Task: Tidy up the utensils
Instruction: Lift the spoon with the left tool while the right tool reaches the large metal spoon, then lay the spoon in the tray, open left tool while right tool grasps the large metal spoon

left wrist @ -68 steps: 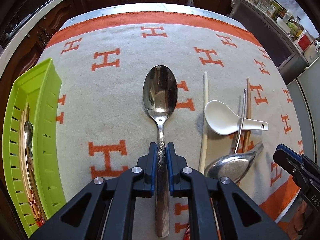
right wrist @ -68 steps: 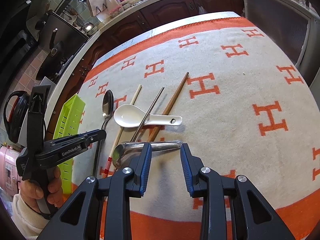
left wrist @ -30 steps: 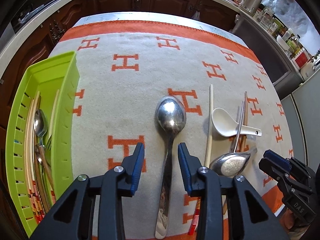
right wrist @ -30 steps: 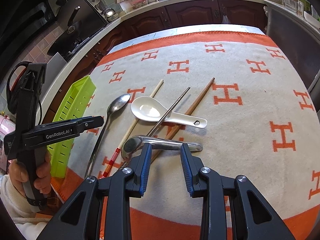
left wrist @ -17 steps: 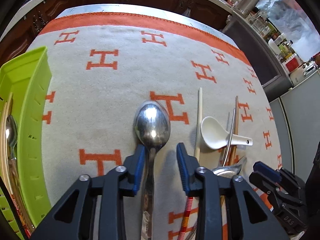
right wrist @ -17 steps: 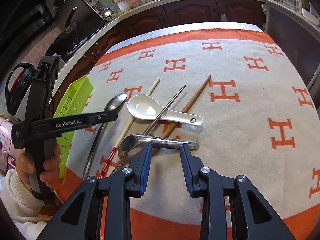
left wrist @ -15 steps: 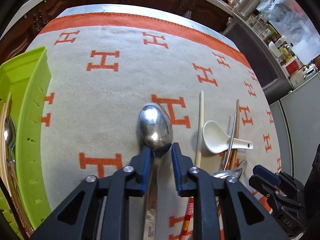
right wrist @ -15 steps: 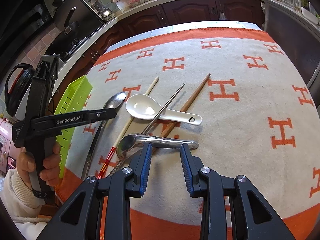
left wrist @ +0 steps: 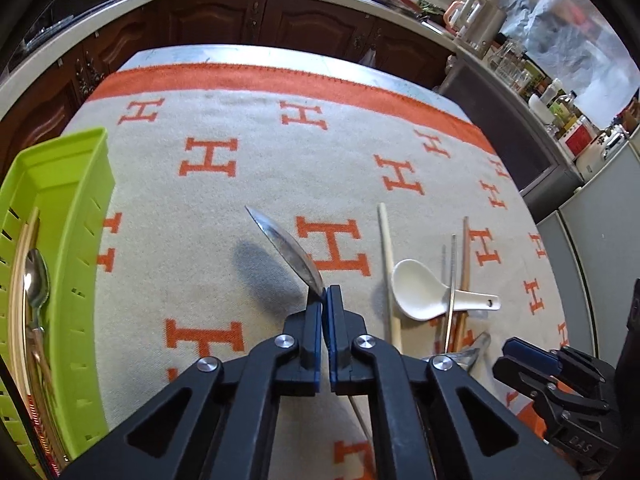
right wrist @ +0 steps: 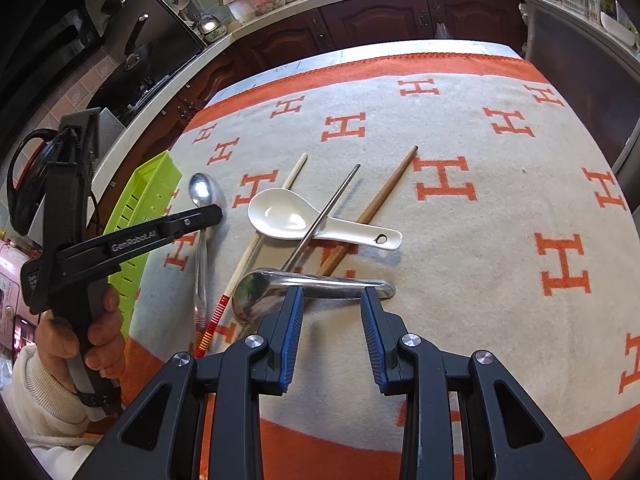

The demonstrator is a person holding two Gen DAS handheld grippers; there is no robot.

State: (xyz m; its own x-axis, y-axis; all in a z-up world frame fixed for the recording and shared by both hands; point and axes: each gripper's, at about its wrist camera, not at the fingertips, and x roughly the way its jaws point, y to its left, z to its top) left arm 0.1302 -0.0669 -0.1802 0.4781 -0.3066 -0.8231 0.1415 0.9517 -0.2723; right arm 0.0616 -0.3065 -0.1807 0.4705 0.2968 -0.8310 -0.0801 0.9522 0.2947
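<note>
Left wrist view: the left gripper (left wrist: 324,300), black arms with blue ribbed pads, has just been closing and is now clamped on the neck of one polished steel spoon (left wrist: 286,246); the bowl is turned edge-on and juts up and to the left past the fingertips, clear of the cloth, with its shadow on the weave below. The blanket (left wrist: 248,152) is a napped cream cloth with orange H motifs and an orange border. At the left edge stands one lime-green plastic tray (left wrist: 80,216) with slotted walls; inside lie one steel spoon (left wrist: 35,280) and several pale sticks, their count unclear. To the right of the gripper lie one pale wooden chopstick (left wrist: 387,264), one glossy white ceramic soup spoon (left wrist: 420,292), one thin metal chopstick (left wrist: 452,280) and one brown wooden chopstick (left wrist: 464,268). Right wrist view: the right gripper (right wrist: 332,304) stands partly open and holds nothing; its fingertips sit either side of the handle of one broad steel ladle (right wrist: 304,284) lying crosswise on the cloth, pads apart from it. Beyond it the metal chopstick (right wrist: 326,214) crosses over the white soup spoon (right wrist: 304,220), the brown chopstick (right wrist: 380,196) passes under its handle, and the pale chopstick (right wrist: 276,196), red-striped at its near end, lies just left. A hand (right wrist: 80,336) in a cream sleeve grips the left gripper (right wrist: 214,213), with the spoon (right wrist: 202,200) caught at its tip beside the green tray (right wrist: 140,200).
</note>
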